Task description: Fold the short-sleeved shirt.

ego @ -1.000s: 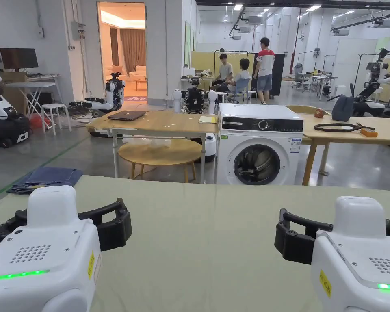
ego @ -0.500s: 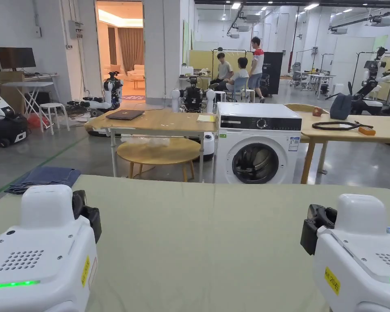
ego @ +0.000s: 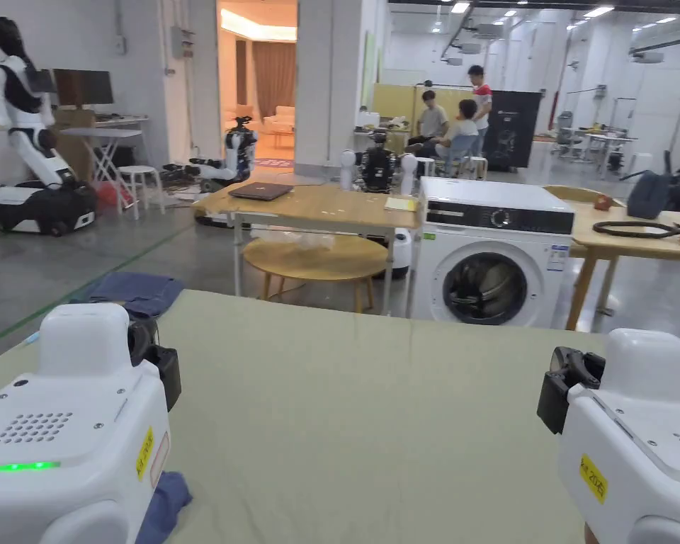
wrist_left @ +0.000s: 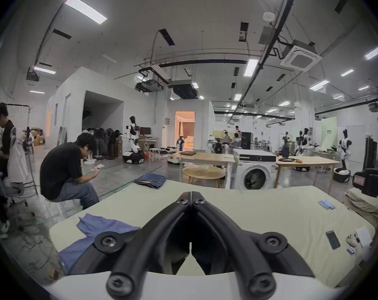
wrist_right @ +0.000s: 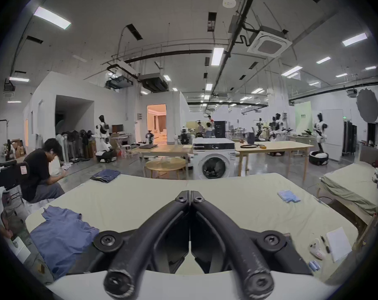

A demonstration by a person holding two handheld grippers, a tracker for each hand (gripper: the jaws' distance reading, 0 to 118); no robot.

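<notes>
- Head view: we've got both tools held low over the pale green table [ego: 374,397], left gripper [ego: 163,368] on one side, right gripper [ego: 552,397] on the other. From up here we only catch the black jaws poking out past the white housings, so we can't call how they stand from this angle. A scrap of the blue shirt [ego: 163,504] peeks out just under the left gripper's housing, at the near left corner of the table. The middle of the table in front of us is bare.
- Left gripper view: here the left gripper [wrist_left: 191,193] has its jaws pressed tip to tip with nothing between them. The shirt [wrist_left: 97,232] lies crumpled on the table to the left of the jaws and nearer to us than their tips, right by the table's left edge. Its long axis looks like it runs along that left edge, though the bunching makes that a guess.
- Right gripper view: same story, the right gripper [wrist_right: 190,193] is closed on empty air. The shirt [wrist_right: 62,233] sits way off at the table's left corner, well apart from this tool.
- Our read: the shirt's on the left gripper's side, so that one's nearer, and we'd reckon the next move is swinging left and opening up to drag it to the table's middle.
</notes>
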